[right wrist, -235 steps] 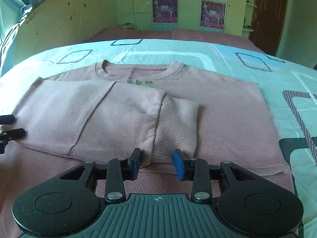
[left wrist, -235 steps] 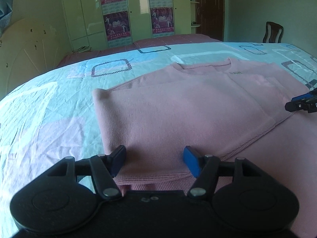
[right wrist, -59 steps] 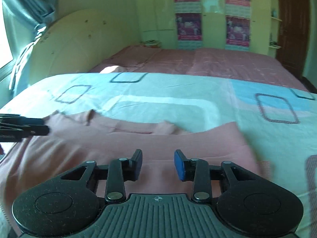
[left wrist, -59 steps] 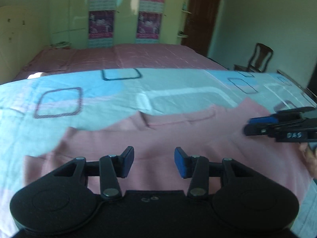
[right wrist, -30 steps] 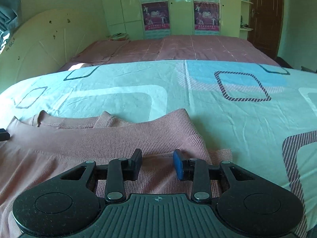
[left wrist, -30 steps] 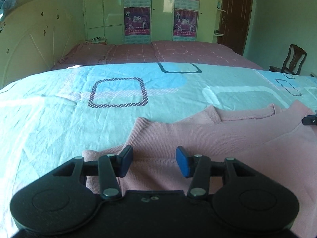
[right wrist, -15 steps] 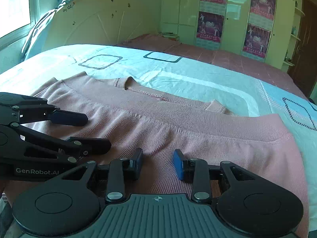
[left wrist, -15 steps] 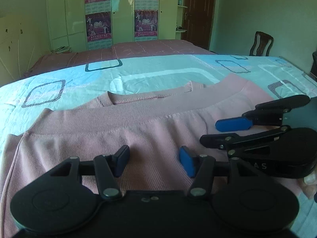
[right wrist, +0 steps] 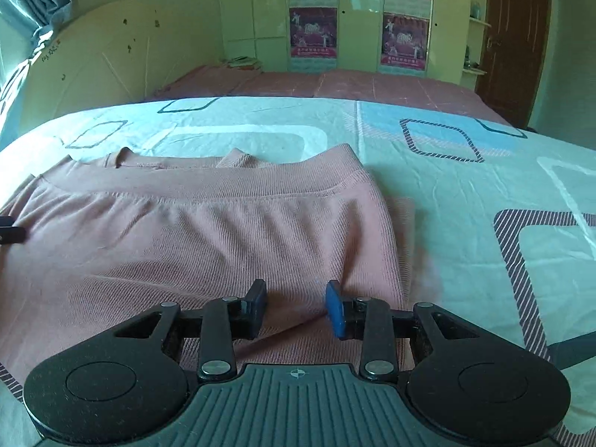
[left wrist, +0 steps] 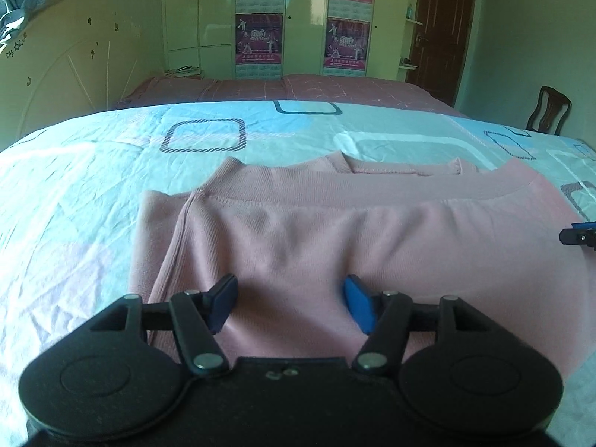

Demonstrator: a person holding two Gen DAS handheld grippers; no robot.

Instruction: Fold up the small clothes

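A pink knit sweater lies folded on the bed, its hem band doubled up toward the neckline. It also shows in the right wrist view. My left gripper is open over the sweater's near left part, its blue pads apart with fabric between them. My right gripper is open over the near right part, close to the sweater's right edge. Each gripper's tip shows at the edge of the other view: the right one, the left one.
The bed sheet is pale blue with square patterns, and a pink cover lies beyond it. A headboard stands at the left, a wardrobe with posters behind, a wooden chair at the far right.
The two grippers have moved apart, from close together over the sweater's middle out to its left and right sides. Both are still open. The sweater lies as it did.
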